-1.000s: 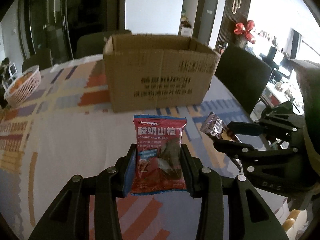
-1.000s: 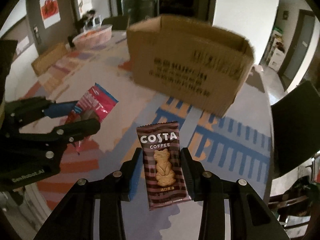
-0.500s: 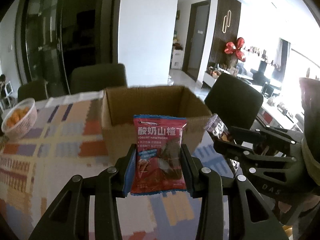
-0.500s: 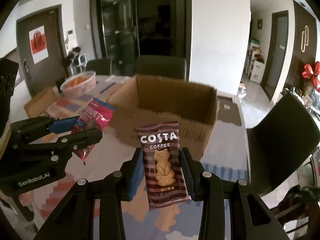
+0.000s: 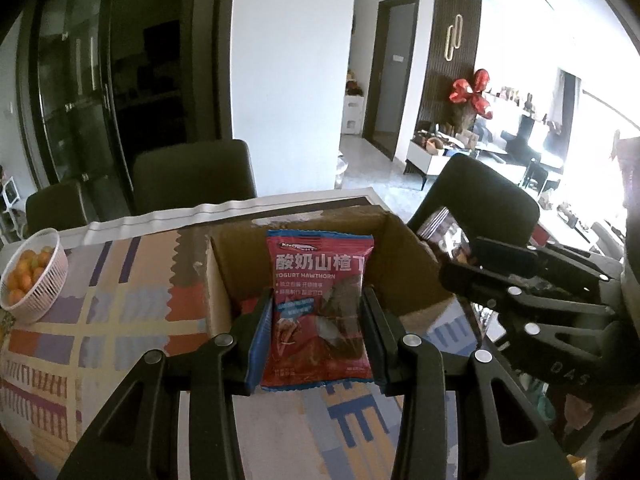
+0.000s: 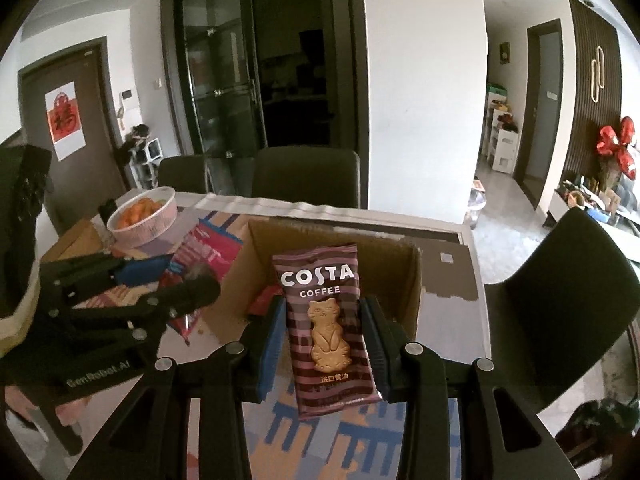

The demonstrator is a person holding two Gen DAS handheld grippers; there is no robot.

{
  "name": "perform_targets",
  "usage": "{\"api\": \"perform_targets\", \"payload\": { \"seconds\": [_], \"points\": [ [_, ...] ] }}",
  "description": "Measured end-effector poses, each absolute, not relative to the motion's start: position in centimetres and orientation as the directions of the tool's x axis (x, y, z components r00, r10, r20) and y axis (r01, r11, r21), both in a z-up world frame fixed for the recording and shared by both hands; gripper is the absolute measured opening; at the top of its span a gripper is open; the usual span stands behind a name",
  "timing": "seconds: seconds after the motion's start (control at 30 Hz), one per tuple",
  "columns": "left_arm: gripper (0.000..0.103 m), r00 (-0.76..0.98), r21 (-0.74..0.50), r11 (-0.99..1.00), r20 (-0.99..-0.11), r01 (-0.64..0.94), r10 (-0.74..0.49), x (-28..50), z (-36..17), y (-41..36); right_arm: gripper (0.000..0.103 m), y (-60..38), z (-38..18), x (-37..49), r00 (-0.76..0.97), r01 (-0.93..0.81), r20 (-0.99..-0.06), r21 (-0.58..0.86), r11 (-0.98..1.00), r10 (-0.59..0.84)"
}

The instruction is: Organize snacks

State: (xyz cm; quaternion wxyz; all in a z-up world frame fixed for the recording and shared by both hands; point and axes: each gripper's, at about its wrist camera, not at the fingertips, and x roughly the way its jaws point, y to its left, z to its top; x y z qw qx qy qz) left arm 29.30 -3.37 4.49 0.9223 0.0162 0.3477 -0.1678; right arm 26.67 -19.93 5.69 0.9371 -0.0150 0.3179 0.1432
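While above box rim (image 5: 404,228), both packets (image 5: 320,304) clamped.

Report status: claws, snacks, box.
Left claw shut on hawthorn packet. Right claw shut on Costa biscuit. Both near open cardboard box; nothing blocking.

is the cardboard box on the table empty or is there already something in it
Not empty. The open-topped cardboard box already holds at least one red packet on its floor; how much more lies inside is hidden behind the Costa packet.
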Motion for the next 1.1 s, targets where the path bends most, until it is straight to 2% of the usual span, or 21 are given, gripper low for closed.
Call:
{"api": "perform_targets", "payload": {
  "seconds": [0.3,0.37,0.43,0.47,0.53,0.63,0.73,0.87,1.1],
  "points": [
    [0.042,0.654,-0.117,0.939,-0.690,0.324,-0.312,34.0,4.0,-3.3,0.040,-20.0,5.3,31.2,0.743,-0.230,-0.632,0.066,0.971,0.220],
    [0.045,0.656,-0.104,0.948,-0.699,0.301,-0.285,34.8,3.8,-3.3,0.040,-19.9,5.0,31.8,0.734,-0.219,-0.644,0.077,0.973,0.216],
    [0.059,0.661,-0.090,0.958,-0.706,0.274,-0.255,35.1,3.5,-3.2,0.046,-20.0,4.6,32.0,0.729,-0.196,-0.655,0.076,0.978,0.197],
    [0.061,0.664,-0.087,0.961,-0.706,0.264,-0.246,35.0,3.5,-3.2,0.048,-20.0,4.6,32.1,0.728,-0.186,-0.659,0.074,0.980,0.188],
    [0.062,0.670,-0.082,0.965,-0.705,0.250,-0.233,34.7,3.5,-2.9,0.059,-20.2,4.6,32.0,0.734,-0.164,-0.659,0.067,0.984,0.167],
    [0.067,0.690,-0.067,0.970,-0.691,0.234,-0.215,33.3,3.8,-2.6,0.060,-20.4,4.8,31.3,0.744,-0.145,-0.653,0.047,0.988,0.141],
    [0.069,0.720,-0.033,0.975,-0.668,0.222,-0.187,31.2,4.3,-2.5,0.068,-20.6,5.2,29.9,0.757,-0.135,-0.641,0.035,0.990,0.126],
    [0.070,0.745,0.000,0.975,-0.645,0.222,-0.169,28.4,4.9,-2.6,0.073,-20.8,5.8,27.3,0.789,-0.129,-0.605,0.009,0.992,0.108],
    [0.084,0.806,0.048,0.979,-0.576,0.199,-0.136,22.5,5.7,-2.3,0.084,-21.2,6.4,21.9,0.837,-0.098,-0.543,-0.020,0.995,0.071]
  ]
}}
